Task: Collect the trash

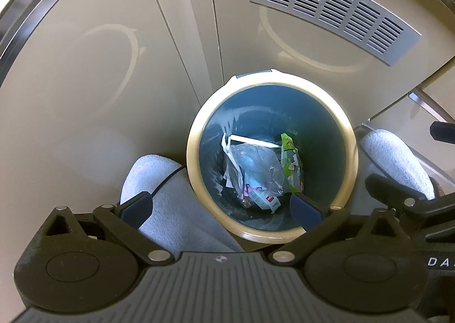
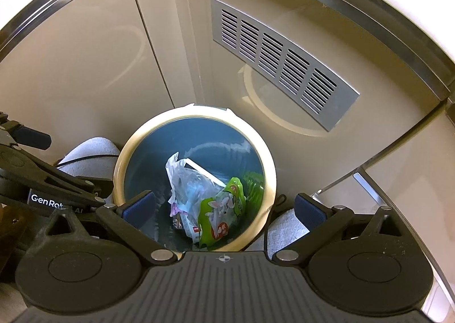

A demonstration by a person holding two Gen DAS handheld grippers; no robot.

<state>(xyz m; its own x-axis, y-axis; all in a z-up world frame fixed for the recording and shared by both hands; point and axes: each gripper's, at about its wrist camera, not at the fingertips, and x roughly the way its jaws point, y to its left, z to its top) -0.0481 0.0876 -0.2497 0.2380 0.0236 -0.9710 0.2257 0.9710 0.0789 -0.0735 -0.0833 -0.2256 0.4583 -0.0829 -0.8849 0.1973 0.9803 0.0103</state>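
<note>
A round blue trash bin with a cream rim (image 1: 196, 135) stands on the floor below both grippers; it also shows in the right wrist view (image 2: 122, 161). Inside lie a clear plastic bag (image 1: 253, 163), a green snack wrapper (image 1: 290, 158) and a white straw (image 1: 253, 141). In the right wrist view I see the bag (image 2: 184, 183) and the wrapper (image 2: 224, 212) too. My left gripper (image 1: 221, 209) is open and empty above the bin's near rim. My right gripper (image 2: 224, 209) is open and empty above the bin.
Beige cabinet panels (image 1: 85, 67) rise behind the bin, with a metal vent grille (image 1: 332, 4) at the upper right. The person's feet in light grey socks (image 1: 170, 198) stand on either side of the bin. The left gripper (image 2: 34, 135) shows at the right view's left edge.
</note>
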